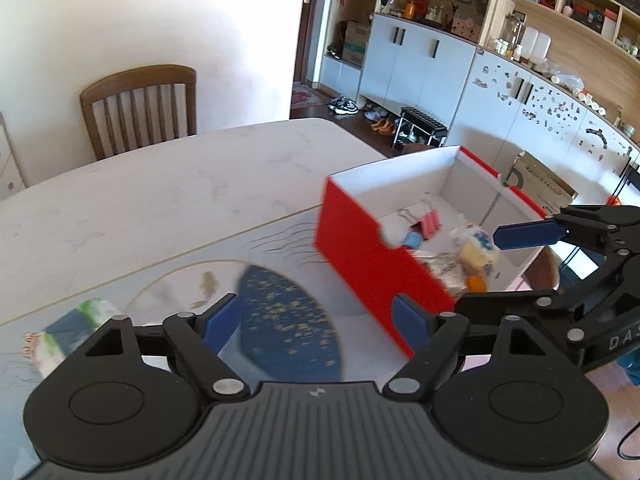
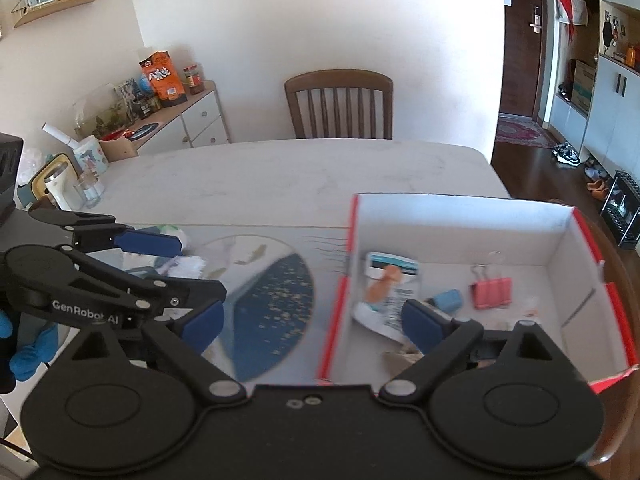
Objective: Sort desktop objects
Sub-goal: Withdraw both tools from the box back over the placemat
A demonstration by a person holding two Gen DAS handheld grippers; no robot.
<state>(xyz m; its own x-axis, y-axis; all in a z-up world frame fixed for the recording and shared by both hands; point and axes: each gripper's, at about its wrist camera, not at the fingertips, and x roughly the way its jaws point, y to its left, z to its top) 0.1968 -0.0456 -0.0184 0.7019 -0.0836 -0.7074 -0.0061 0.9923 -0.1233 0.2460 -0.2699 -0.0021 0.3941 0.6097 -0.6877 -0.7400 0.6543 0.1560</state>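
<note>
Red box (image 2: 334,312) holds the clips (pink ones (image 2: 491,291)); my left gripper (image 1: 316,320) and right gripper (image 2: 312,320) gape empty, so I'd approach the leftover packet (image 1: 76,332) low and squarely.

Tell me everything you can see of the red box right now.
The red box is an open, lidless cardboard carton, red outside and white inside, with a notch cut into its near rim. It sits upright on the table, beside a blue patterned mat. Inside lie pink binder clips, a small blue item and blurred packets. The right gripper straddles its left wall, jaws open; neither gripper visibly touches it.
</note>
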